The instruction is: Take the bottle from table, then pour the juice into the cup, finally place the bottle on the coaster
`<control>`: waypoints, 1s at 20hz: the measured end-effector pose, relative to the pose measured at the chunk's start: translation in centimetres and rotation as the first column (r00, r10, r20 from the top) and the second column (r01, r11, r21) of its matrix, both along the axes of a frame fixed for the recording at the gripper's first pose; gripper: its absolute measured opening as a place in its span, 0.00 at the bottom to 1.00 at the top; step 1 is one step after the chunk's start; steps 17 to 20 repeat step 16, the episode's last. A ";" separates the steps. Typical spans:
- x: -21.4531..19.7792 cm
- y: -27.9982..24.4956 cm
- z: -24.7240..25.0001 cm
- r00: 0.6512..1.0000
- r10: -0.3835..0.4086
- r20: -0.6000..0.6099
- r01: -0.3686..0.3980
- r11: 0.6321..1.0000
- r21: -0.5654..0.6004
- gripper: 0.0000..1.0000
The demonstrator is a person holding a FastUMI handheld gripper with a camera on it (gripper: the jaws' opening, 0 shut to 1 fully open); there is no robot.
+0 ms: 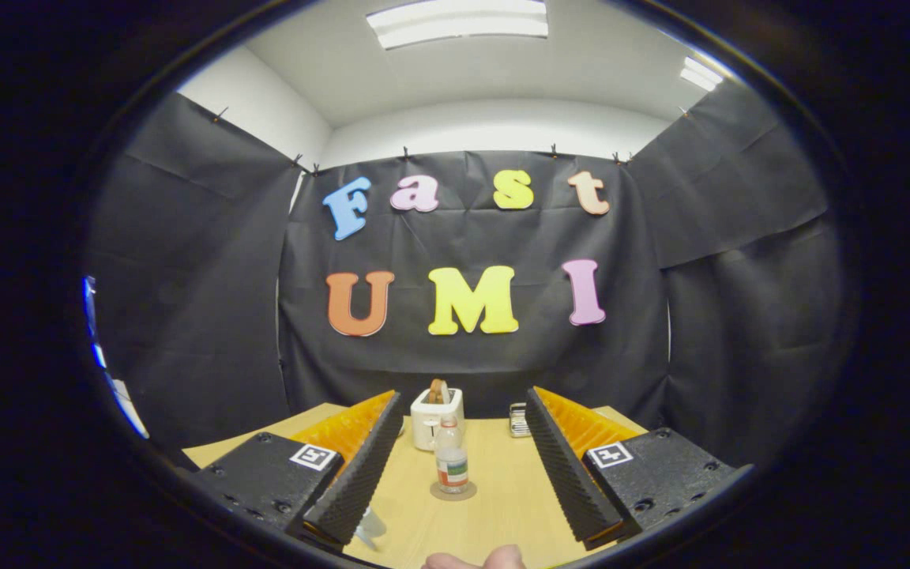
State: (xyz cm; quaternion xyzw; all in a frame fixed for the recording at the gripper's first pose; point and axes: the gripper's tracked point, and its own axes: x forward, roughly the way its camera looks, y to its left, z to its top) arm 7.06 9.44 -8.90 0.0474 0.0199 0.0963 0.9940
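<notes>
Bottle (pixel 451 462) stands upright on its coaster (pixel 453 492) on the desk (pixel 502 506), ahead between the fingers of the wide-open, empty gripper (pixel 463 474), which suggests placement looks done.

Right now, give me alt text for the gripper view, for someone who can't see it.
A small bottle stands upright on a round coaster on a wooden table, between and beyond the open jaws of the gripper. Behind it sits a white toaster.

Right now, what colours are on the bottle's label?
In the gripper view, the bottle has a label with red, white and green bands.
</notes>
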 end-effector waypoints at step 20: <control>-0.3 2.5 1.0 0.997 0.077 -0.009 -0.077 0.997 -0.013 1.00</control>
